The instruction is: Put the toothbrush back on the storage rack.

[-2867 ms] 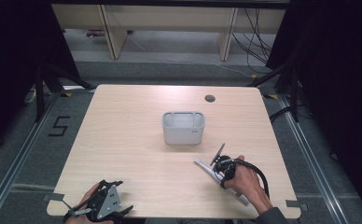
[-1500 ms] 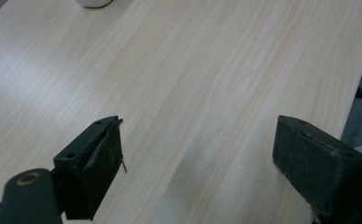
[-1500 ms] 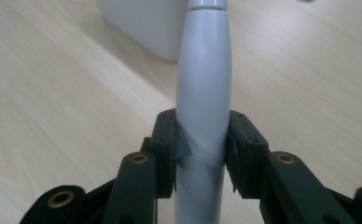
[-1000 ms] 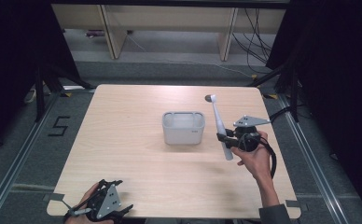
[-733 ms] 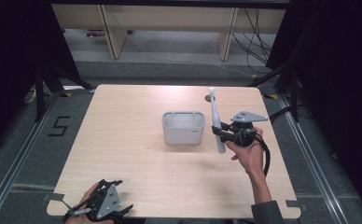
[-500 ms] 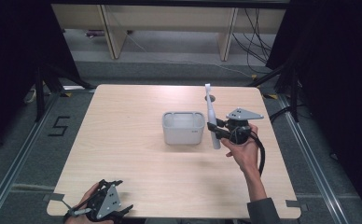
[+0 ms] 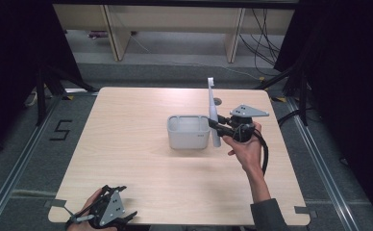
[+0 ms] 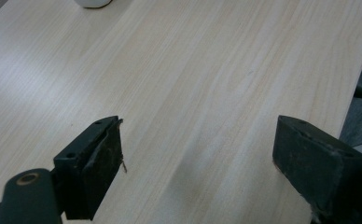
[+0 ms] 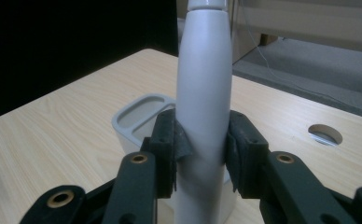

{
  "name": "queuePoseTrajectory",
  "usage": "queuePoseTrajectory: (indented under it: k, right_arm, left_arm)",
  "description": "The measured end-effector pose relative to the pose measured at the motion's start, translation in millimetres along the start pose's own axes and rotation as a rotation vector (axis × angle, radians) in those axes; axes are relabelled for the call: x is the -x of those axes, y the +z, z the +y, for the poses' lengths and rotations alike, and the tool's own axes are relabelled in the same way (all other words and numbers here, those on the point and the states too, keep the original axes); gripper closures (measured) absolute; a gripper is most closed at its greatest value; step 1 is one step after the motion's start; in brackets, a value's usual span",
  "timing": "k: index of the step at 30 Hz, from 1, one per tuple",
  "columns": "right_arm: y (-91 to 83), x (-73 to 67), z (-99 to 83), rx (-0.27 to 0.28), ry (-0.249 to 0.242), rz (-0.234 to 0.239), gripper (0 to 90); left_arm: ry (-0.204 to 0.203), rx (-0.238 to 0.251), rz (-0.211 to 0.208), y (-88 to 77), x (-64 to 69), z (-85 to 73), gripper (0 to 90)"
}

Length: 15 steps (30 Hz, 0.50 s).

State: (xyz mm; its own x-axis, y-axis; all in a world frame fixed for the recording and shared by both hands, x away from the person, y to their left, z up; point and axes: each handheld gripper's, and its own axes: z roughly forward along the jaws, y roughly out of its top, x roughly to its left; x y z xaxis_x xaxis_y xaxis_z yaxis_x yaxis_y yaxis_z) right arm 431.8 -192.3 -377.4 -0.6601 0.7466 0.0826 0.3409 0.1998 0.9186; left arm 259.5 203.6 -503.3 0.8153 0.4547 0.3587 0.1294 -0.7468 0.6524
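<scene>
A long white toothbrush-shaped handle [image 7: 213, 115] stands nearly upright, its lower end just right of a pale grey rectangular holder [image 7: 188, 132] at the table's middle. My right gripper [image 7: 215, 126] is shut on the handle's lower half, above the table. In the right gripper view the pads [image 9: 170, 144] press both sides of the handle [image 9: 202, 70], with the holder [image 9: 142, 114] behind and to the left. My left gripper [image 7: 124, 219] rests at the table's front left corner. Its jaws [image 8: 198, 158] stand wide open over bare wood, with nothing between them.
A round cable hole [image 7: 217, 101] lies in the table behind the handle. Wooden shelving and loose cables stand on the floor beyond the far edge. Dark curtains flank both sides. A tape "5" [image 7: 59, 130] marks the floor at left.
My right gripper has carried the handle from the front right of the table up, stood it upright, and moved it left to the holder's right side. The left gripper has stayed put.
</scene>
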Motion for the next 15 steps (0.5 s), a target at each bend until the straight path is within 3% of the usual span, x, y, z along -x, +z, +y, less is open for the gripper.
queuePoseTrajectory:
  k: [3, 7, 9, 15]
  right_arm:
    - [3.2, -1.9, 4.1, 0.016, -0.01, -0.01, 67.0]
    - [10.2, -5.1, 11.0, 0.019, 0.033, 0.006, 67.0]
    - [13.6, -5.8, 14.6, 0.022, 0.008, 0.001, 67.0]
    - [26.2, -12.3, 27.1, 0.031, 0.009, 0.01, 67.0]
  left_arm:
    - [0.001, 0.003, 0.011, 0.5, 0.5, -0.1, 15.4]
    - [-0.001, 0.006, 0.01, 0.3, 0.4, 0.1, 15.4]
    - [-0.001, 0.001, -0.003, -0.1, -0.1, 0.2, 15.4]
    - [0.001, 0.004, -0.002, -0.3, 0.1, 0.4, 15.4]
